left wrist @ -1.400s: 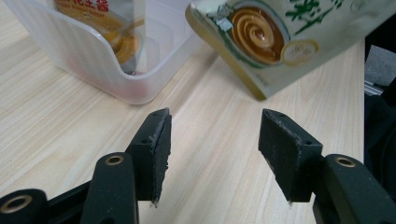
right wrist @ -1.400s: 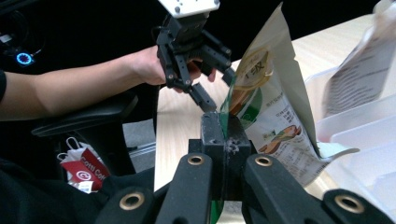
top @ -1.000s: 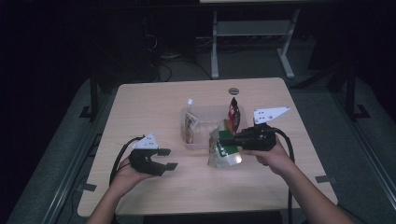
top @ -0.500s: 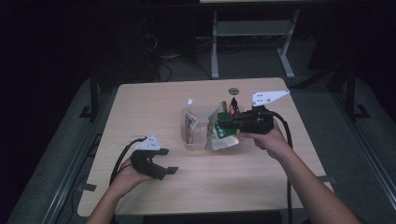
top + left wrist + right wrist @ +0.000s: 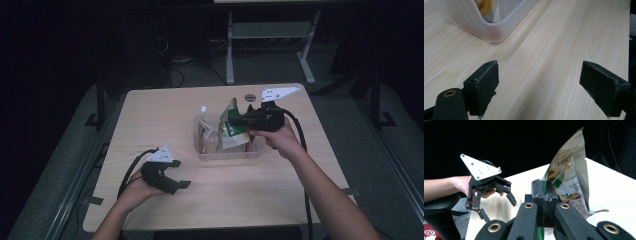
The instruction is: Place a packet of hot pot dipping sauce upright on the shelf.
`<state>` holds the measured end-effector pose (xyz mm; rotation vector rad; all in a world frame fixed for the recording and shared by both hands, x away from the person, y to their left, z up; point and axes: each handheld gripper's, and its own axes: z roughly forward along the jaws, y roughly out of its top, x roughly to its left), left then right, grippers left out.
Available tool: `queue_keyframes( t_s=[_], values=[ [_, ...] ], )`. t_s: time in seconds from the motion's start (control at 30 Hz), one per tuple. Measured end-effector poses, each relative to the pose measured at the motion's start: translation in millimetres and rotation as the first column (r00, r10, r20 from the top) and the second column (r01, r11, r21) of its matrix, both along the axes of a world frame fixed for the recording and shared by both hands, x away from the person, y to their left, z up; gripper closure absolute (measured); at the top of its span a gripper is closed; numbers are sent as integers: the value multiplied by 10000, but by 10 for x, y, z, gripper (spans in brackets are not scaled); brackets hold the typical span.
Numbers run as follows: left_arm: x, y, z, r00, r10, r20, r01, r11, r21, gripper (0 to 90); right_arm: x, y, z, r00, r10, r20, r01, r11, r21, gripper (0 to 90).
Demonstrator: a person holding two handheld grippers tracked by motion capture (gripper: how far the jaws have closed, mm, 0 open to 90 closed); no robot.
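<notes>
Green-and-white pouch (image 5: 232, 127) hangs pinched between the closed jaws of the right gripper (image 5: 239, 120), above the clear bin (image 5: 227, 152) near the table's (image 5: 165, 115) far right part. The left gripper (image 5: 181, 176) rests near the table's near left corner; its jaws have just been opening and stand wide, nothing between them.

The left hand-held gripper (image 5: 176, 175) rests low at the table's (image 5: 165, 107) near left corner, jaws just opened wide — nothing between them. The right hand-held gripper (image 5: 239, 120) hovers above the table's middle, jaws clamped tight — forearm stretched forward.
</notes>
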<state>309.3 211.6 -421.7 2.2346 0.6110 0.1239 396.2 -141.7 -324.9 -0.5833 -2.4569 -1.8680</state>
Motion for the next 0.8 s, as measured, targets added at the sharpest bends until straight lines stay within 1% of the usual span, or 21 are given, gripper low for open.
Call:
queue_keyframes(
  t_s=[0.3,0.33,0.37,0.4,0.47,0.6,0.67,0.7,0.8],
  values=[
    [0,-3,-9,10000,-16,-62,16,10000,23,152,95,53,-152,9990,-294,-326,289,9994,-170,900],
    [0,-4,-11,10000,-12,-71,12,10000,24,152,102,55,-177,9990,-277,-353,273,9995,-124,900],
    [0,-5,-13,10000,-11,-86,11,10000,34,152,107,52,-195,9987,-254,-448,256,9997,23,900],
    [-1,-8,-14,9999,-3,-108,3,10000,19,152,109,53,-203,9984,-316,-477,317,9995,23,900],
    [1,-11,-16,9999,-47,-107,48,10000,71,152,119,70,-225,9984,-387,-421,379,9991,-183,900],
    [0,-17,-23,9999,-106,-98,107,9999,99,152,145,112,-298,9975,-480,-528,452,9976,-527,899],
    [3,-16,-24,9999,-90,-103,91,9999,122,152,157,126,-320,9969,-523,-582,491,9972,-561,899],
    [-3,-19,-26,9998,-51,-185,53,9999,95,152,163,132,-325,9968,-549,-575,514,9968,-607,899],
    [-3,-23,-32,9998,-92,-195,94,9999,105,152,175,153,-342,9970,-574,-525,533,9956,-764,899]
  ],
)
